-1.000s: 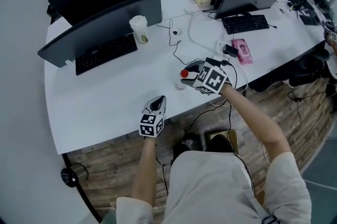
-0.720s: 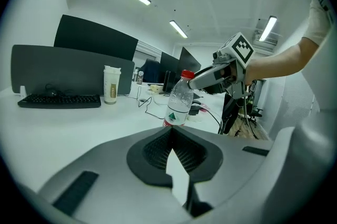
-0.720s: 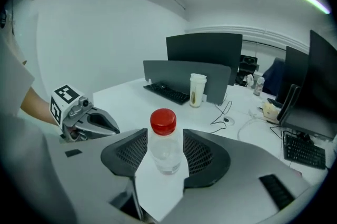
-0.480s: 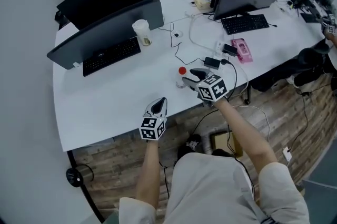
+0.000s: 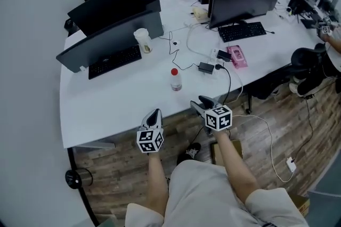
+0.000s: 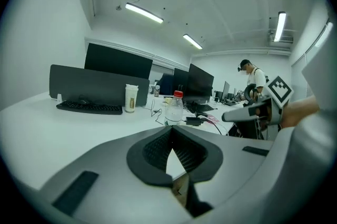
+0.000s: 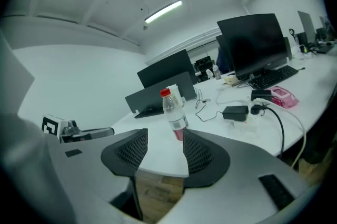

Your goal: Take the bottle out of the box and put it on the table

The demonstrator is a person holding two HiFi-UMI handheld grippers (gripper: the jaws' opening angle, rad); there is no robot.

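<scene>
Head view: the bottle point(image 5: 175, 80) with the red cap is standing upright on the white desk point(image 5: 117, 108). It's a bit in from the near edge, just left of a black power brick point(image 5: 205, 67). Both grippers are clear of it. The left gripper point(image 5: 154, 113) has its tip right over the desk's near edge. The right gripper point(image 5: 199, 103) hangs just off that edge, above the wood floor point(image 5: 277, 114). A sliver of the brown box point(image 5: 214, 152) peeks out on the floor next to the right forearm.

Left gripper view: the pads meet at the tips, with nothing pinched in there. Past them you see the bottle out on the desk. A paper cup point(image 6: 130, 98) and a keyboard point(image 6: 89, 108) sit further left toward the far edge, and the right gripper pokes in from the right.

Right gripper view: the jaws stand wide apart and have just been opening. There's nothing between them, only the desk's edge showing through the gap. The bottle sits well beyond the pads, untouched.
</scene>
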